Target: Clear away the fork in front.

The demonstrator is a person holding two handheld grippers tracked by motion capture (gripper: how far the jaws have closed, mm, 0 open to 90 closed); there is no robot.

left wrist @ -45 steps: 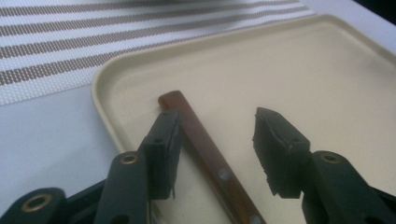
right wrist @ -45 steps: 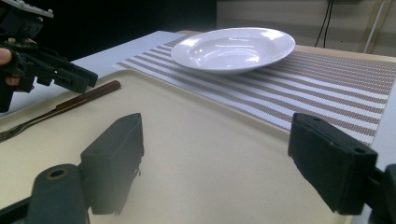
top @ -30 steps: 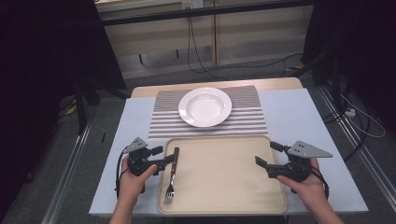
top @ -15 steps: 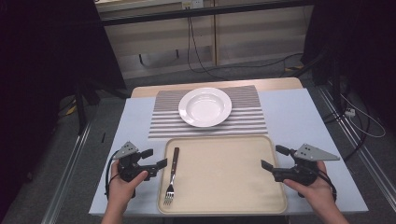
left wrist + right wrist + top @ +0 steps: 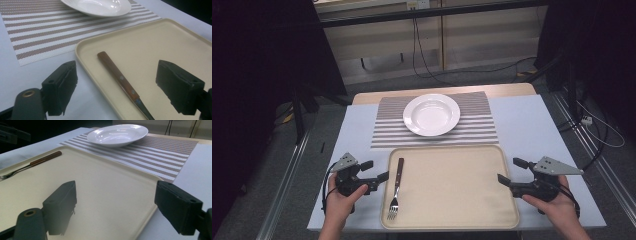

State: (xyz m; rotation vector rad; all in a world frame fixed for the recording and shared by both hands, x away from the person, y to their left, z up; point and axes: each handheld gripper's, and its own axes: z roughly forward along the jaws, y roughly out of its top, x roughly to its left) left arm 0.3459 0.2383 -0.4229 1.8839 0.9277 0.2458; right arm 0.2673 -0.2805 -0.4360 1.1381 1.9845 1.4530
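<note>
A fork (image 5: pixel 395 186) with a brown wooden handle lies along the left side of a beige tray (image 5: pixel 452 200), tines toward me. My left gripper (image 5: pixel 375 170) sits just off the tray's left edge, pointing at the handle. Its jaws have just been opening and nothing is between them. In the left gripper view the handle (image 5: pixel 117 75) lies on the tray (image 5: pixel 150 42) beyond the spread jaws of my left gripper (image 5: pixel 116 65). My right gripper (image 5: pixel 509 169) hovers open at the tray's right edge. It is empty in the right gripper view (image 5: pixel 116 185), with the fork (image 5: pixel 37 162) far across the tray (image 5: pixel 100 195).
A white plate (image 5: pixel 431 114) rests on a striped placemat (image 5: pixel 482 130) behind the tray, all on a pale blue table cover (image 5: pixel 532 125). Dark floor, cables and metal frame rails surround the table.
My left gripper has drawn back off the fork handle to the left of the tray, with its jaws wider. The fork stays on the tray. My right hand has slid slightly outward.
</note>
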